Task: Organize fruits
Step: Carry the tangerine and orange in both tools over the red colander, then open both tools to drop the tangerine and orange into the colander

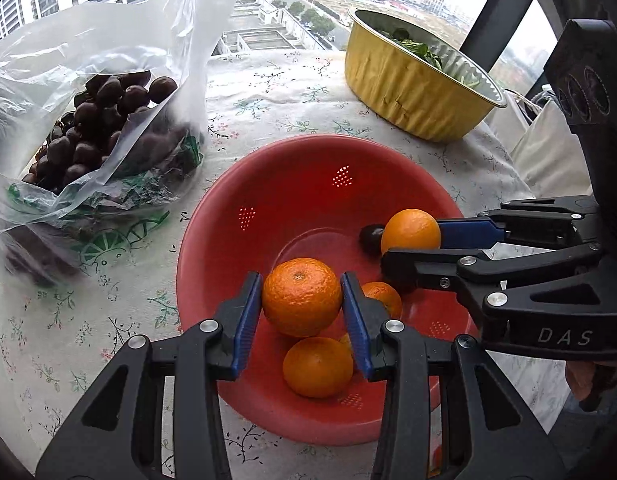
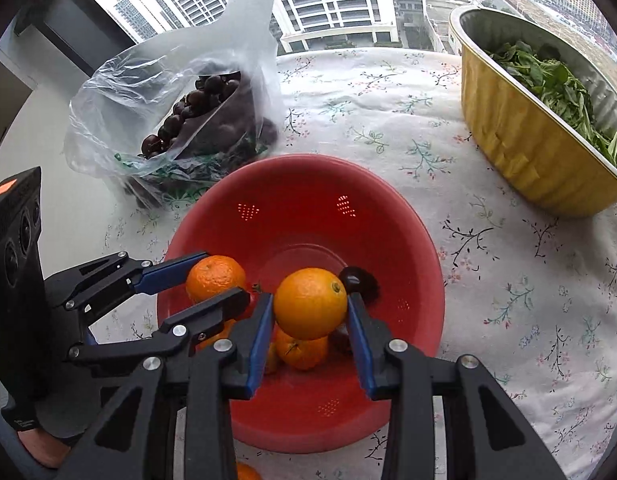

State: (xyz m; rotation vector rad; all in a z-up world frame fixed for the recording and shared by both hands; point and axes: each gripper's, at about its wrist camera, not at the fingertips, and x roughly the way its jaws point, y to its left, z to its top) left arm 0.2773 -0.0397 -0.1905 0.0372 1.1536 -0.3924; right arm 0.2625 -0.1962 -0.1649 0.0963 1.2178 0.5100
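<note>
A red colander bowl (image 1: 244, 240) (image 2: 412, 240) stands on the flowered tablecloth. My left gripper (image 1: 302, 304) is shut on an orange (image 1: 302, 298) and hangs over the bowl. My right gripper (image 2: 310, 308) is shut on another orange (image 2: 310, 302), also over the bowl. Each gripper shows in the other's view: the right gripper (image 1: 412, 242) with its orange (image 1: 410, 230), the left gripper (image 2: 218, 278) with its orange (image 2: 214, 278). More oranges (image 1: 318, 368) (image 2: 302, 350) lie in the bowl's bottom, beside a dark grape (image 1: 370, 236) (image 2: 354, 276).
A clear plastic bag of dark grapes (image 1: 108, 120) (image 2: 196, 108) lies left of the bowl. A gold foil tray of green leaves (image 1: 412, 92) (image 2: 528, 136) stands at the back right. The table ends at a window behind. One orange (image 2: 246, 472) shows at the near table edge.
</note>
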